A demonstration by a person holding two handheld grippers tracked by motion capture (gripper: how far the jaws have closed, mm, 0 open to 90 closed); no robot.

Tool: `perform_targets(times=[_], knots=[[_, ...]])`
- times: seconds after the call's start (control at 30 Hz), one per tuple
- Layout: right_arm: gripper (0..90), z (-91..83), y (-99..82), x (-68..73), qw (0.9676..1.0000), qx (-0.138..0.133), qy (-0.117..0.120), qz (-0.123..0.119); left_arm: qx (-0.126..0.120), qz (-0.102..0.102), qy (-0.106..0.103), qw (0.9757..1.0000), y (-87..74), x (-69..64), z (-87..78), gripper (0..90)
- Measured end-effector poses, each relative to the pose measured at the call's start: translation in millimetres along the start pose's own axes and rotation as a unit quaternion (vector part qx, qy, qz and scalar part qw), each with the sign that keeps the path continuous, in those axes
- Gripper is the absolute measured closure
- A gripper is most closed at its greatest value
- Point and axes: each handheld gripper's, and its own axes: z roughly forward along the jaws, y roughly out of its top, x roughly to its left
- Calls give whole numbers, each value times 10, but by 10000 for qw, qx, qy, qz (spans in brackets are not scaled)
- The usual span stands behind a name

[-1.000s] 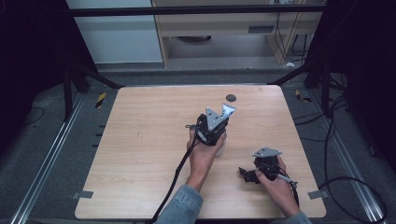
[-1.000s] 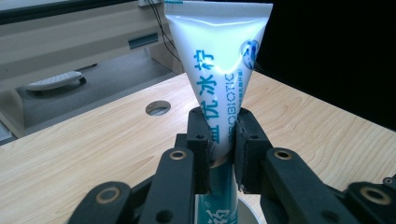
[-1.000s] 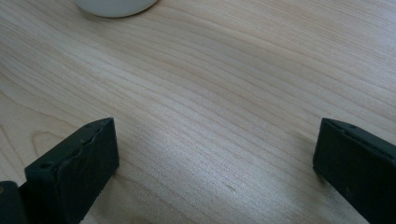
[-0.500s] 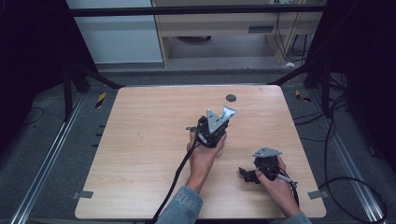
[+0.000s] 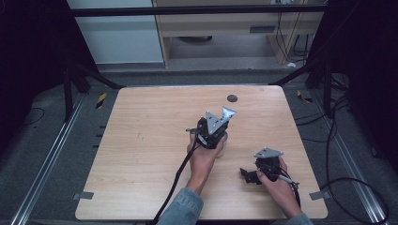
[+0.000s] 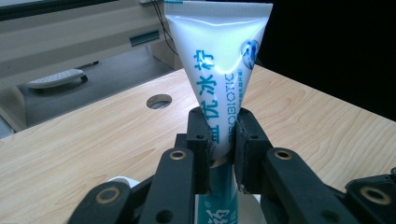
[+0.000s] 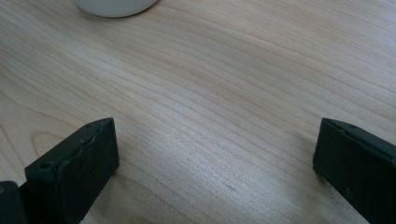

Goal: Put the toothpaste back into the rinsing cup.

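Left gripper (image 6: 219, 149): jaws clamped on a white tube (image 6: 217, 60) with blue lettering, gripped low on its body. The tube stands upright between the jaws, flat crimped end up, widening toward the top centre of the left gripper view. In the high view this gripper (image 5: 213, 129) sits just right of centre of the frame, held in the person's left hand (image 5: 204, 159), with its cable running down toward the bottom edge.

Below the jaws: a white round object (image 5: 222, 143), partly hidden under the gripper; what it is cannot be told.

Right gripper (image 7: 215, 163): jaws wide apart, nothing between them, bare wood beneath. A white rounded edge (image 7: 116, 7) shows at the top left of the right gripper view. In the high view this gripper (image 5: 256, 173) lies at the lower right, low over the bench, in the person's right hand (image 5: 277, 180).

Bench (image 5: 141, 140): light wood, rounded corners. A small dark round hole (image 5: 232, 98) lies near its far edge, upper centre of the high view; it shows again left of the tube in the left gripper view.
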Motion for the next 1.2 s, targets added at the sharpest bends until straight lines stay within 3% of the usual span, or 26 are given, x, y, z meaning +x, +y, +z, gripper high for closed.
perform_targets(times=[0.33, 1.2], knots=[[5, 0, 0, 0, 10000, -1, 0, 0, -98, -25, 24, 9999, -79, 15, 7, 782], [5, 0, 0, 0, 10000, 1, 0, 2, -72, -59, 20, 10000, -169, 11, 51, 780]])
